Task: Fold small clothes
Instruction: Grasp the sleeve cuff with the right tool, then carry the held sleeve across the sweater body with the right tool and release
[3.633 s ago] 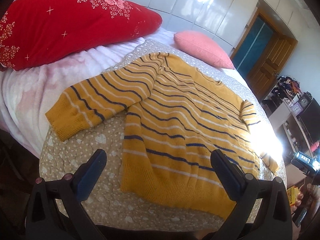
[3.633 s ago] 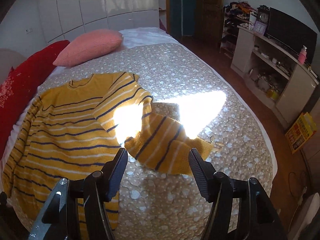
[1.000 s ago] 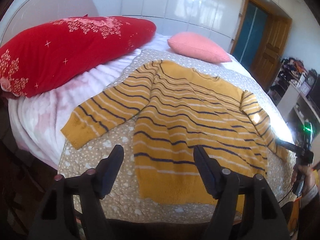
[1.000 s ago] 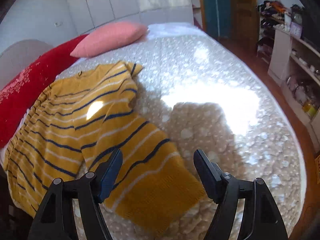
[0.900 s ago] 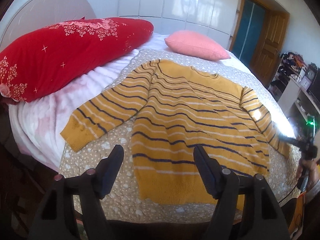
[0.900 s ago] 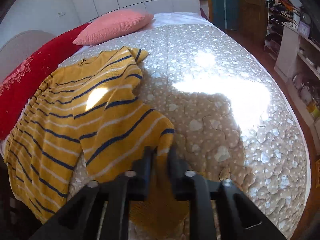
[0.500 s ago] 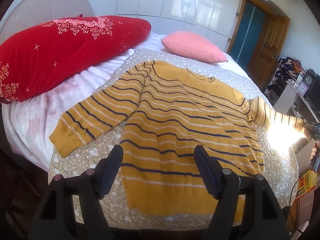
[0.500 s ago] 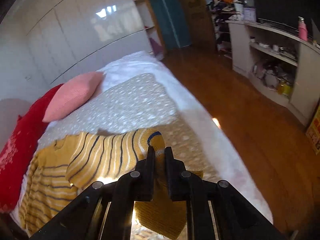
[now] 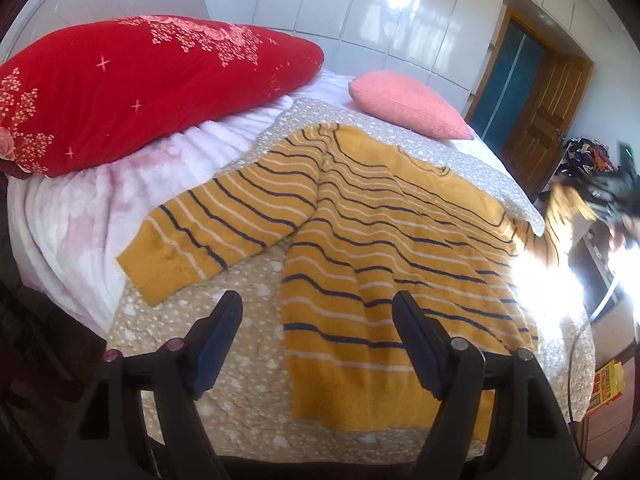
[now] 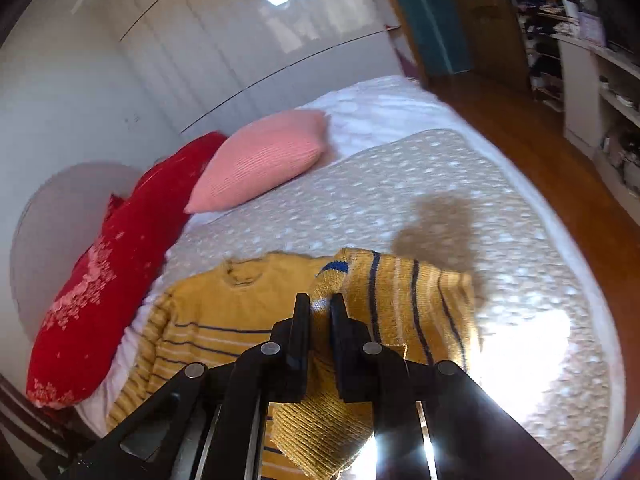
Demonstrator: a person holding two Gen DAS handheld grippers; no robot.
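on bed (image 9: 256, 408), sweater (image 9: 384, 232) neck toward pillows; right jaws pinching sleeve (image 10: 404, 300), left opening, empty

Mustard-yellow knitted sweater (image 9: 400, 232) with navy and white stripes, spread flat on bed (image 9: 248, 312); one sleeve (image 10: 404, 300) lifted, other outstretched.

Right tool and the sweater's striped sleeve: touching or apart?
Touching. The right wrist view shows the right tool shut on the sleeve, with the yellow knit pinched between its fingers and lifted off the bed.
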